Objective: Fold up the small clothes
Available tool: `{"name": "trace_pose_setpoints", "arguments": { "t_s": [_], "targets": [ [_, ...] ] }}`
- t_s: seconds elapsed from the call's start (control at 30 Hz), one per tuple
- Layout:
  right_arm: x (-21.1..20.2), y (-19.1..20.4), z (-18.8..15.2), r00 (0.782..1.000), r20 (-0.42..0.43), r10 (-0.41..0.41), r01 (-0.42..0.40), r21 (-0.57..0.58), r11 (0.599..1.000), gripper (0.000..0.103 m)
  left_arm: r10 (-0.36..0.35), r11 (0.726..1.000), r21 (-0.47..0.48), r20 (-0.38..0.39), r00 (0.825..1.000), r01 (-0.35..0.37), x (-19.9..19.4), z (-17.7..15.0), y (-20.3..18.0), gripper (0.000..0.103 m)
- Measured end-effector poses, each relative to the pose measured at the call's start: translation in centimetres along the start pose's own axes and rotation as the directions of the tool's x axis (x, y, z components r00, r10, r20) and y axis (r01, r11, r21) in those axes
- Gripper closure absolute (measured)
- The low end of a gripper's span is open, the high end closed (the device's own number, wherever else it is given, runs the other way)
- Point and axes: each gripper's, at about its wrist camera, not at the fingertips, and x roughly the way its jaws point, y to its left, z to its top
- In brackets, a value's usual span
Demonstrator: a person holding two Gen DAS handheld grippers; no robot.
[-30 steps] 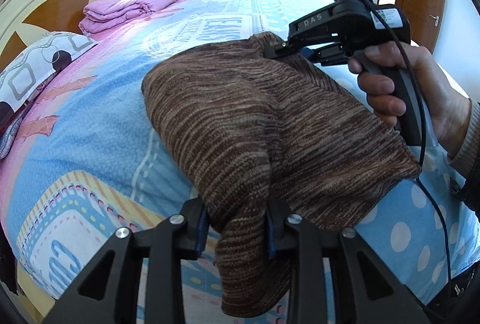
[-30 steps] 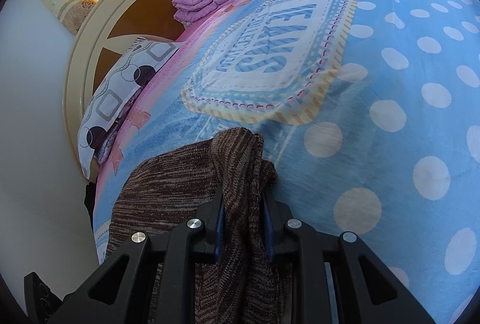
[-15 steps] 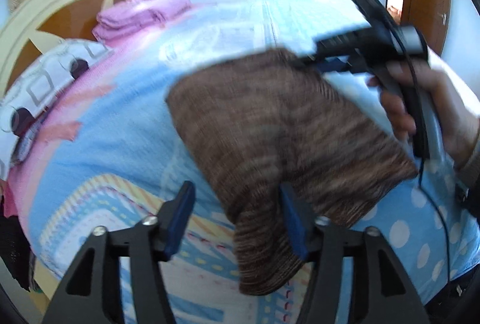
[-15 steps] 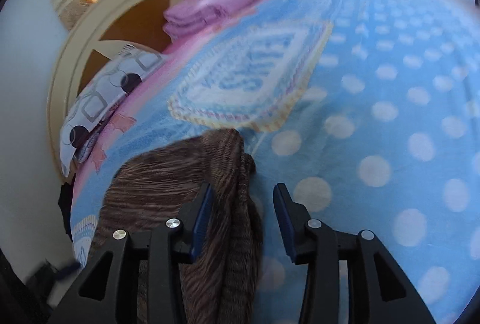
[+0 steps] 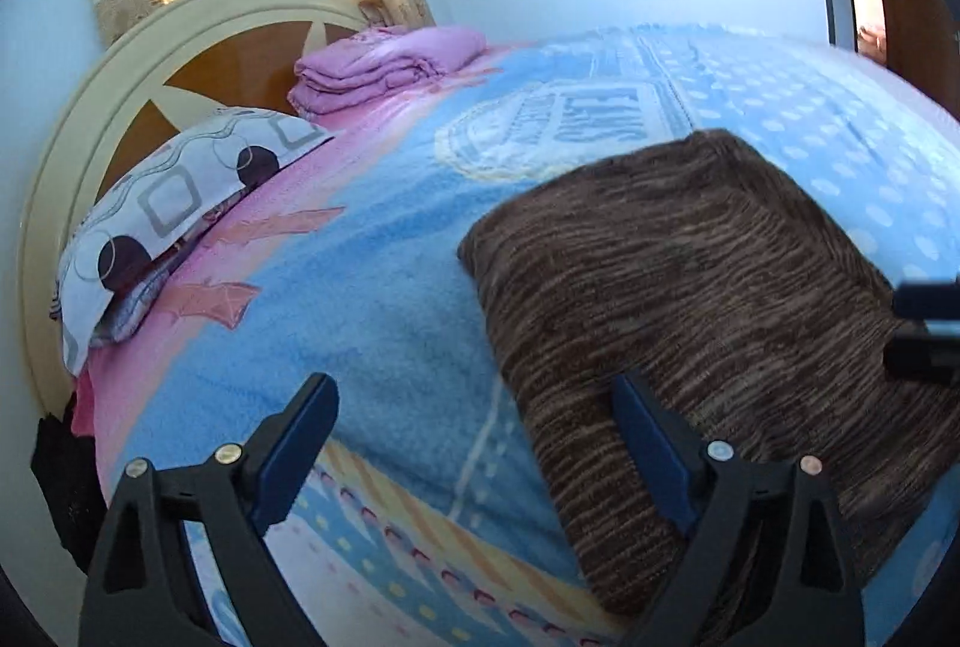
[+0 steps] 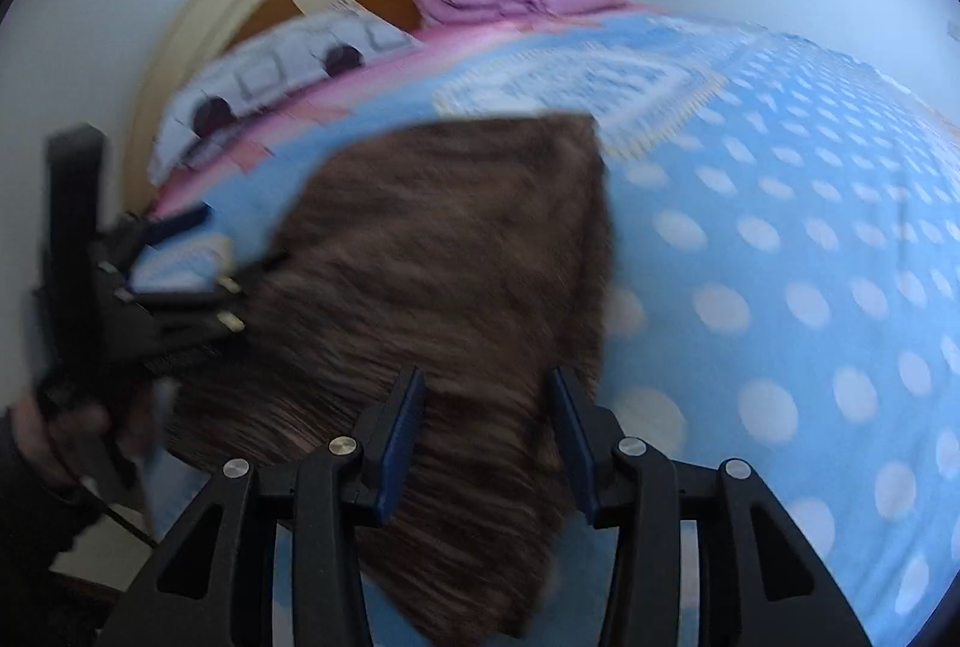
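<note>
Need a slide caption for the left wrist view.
Open left gripper above folded brown knit garment lying on blue blanket.

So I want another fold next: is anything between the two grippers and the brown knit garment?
Nothing visible: the brown striped knit garment lies on the blue blanket just ahead of the open left gripper and right gripper.

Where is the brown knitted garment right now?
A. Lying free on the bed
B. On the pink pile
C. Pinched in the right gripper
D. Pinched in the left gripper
A: the brown knitted garment lies on the blue blanket, both grippers open.
</note>
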Motion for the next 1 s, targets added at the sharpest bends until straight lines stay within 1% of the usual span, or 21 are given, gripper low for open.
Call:
{"name": "trace_pose_setpoints", "arguments": {
  "t_s": [0.07,0.1,0.17,0.2,0.23,0.27,0.37,0.4,0.5,0.57,0.63,0.7,0.77,0.8,0.93,1.0],
  "targets": [
    [-0.4,-1.0,-1.0,1.000,0.030,0.010,-0.011,0.030,0.999,0.059,-0.006,1.000,-0.025,0.004,1.000,0.006,0.0,-0.2,0.3,0.008],
    [-0.5,-1.1,-1.2,1.000,0.030,0.000,-0.001,0.039,0.999,0.064,-0.006,0.999,-0.034,0.006,1.000,0.006,0.0,-0.1,0.3,0.008],
    [-1.0,-1.3,-1.3,0.999,0.042,-0.009,0.007,0.054,0.999,0.075,-0.007,0.998,-0.063,0.000,1.000,0.007,0.0,-0.1,0.2,0.004],
    [-1.0,-1.3,-1.4,0.999,0.037,-0.014,0.011,0.056,0.998,0.076,-0.001,0.997,-0.072,0.002,1.000,0.002,0.1,-0.1,0.3,0.003],
    [-0.9,-1.6,-1.6,0.999,0.033,-0.019,0.016,0.066,0.998,0.076,0.007,0.998,-0.070,0.008,1.000,-0.007,0.2,-0.1,0.2,0.000],
    [-0.7,-1.8,-1.8,0.999,0.038,-0.019,0.016,0.072,0.997,0.075,0.020,0.998,-0.063,0.013,1.000,-0.019,0.2,-0.2,0.1,0.000],
    [-0.8,-2.4,-2.4,0.999,0.041,-0.021,0.015,0.130,0.991,0.064,0.047,0.996,-0.072,0.046,0.998,-0.044,0.0,-0.8,-0.2,0.000],
    [-0.9,-2.4,-2.5,0.999,0.039,-0.024,0.018,0.136,0.991,0.062,0.058,0.996,-0.073,0.054,0.997,-0.054,-0.1,-0.9,-0.3,0.000],
    [-1.0,-1.3,-2.9,0.996,0.038,-0.077,0.074,0.087,0.993,0.062,0.061,0.995,-0.078,0.056,0.997,-0.057,-0.2,-1.0,-0.2,0.000],
    [-1.2,-0.8,-2.9,0.994,0.030,-0.107,0.105,0.067,0.992,0.062,0.040,0.994,-0.100,0.041,0.998,-0.036,-0.3,-1.0,0.3,0.000],
    [-1.9,-0.6,-3.2,0.992,0.022,-0.127,0.125,0.083,0.989,0.062,-0.008,0.990,-0.138,0.007,1.000,0.009,-0.9,-1.1,1.2,0.000],
    [-3.3,0.0,-3.7,0.988,0.030,-0.153,0.149,0.107,0.983,0.061,-0.059,0.983,-0.177,-0.021,0.998,0.055,-2.2,-1.3,2.1,0.000],
    [-4.6,0.9,-4.1,0.986,0.049,-0.158,0.151,0.116,0.982,0.060,-0.069,0.983,-0.171,-0.028,0.997,0.063,-4.2,-1.4,2.8,0.000],
    [-5.4,1.5,-4.2,0.985,0.071,-0.158,0.149,0.112,0.982,0.060,-0.076,0.984,-0.161,-0.015,0.997,0.072,-5.1,-1.3,2.9,0.000],
    [-8.6,4.0,-4.2,0.974,0.154,-0.169,0.159,0.077,0.984,0.060,-0.083,0.987,-0.132,0.091,0.992,0.095,-9.4,-0.7,3.2,0.000],
    [-10.2,4.8,-4.0,0.966,0.191,-0.172,0.161,0.072,0.984,0.060,-0.096,0.985,-0.129,0.112,0.989,0.111,-10.5,-0.2,3.1,0.000]
  ]
}}
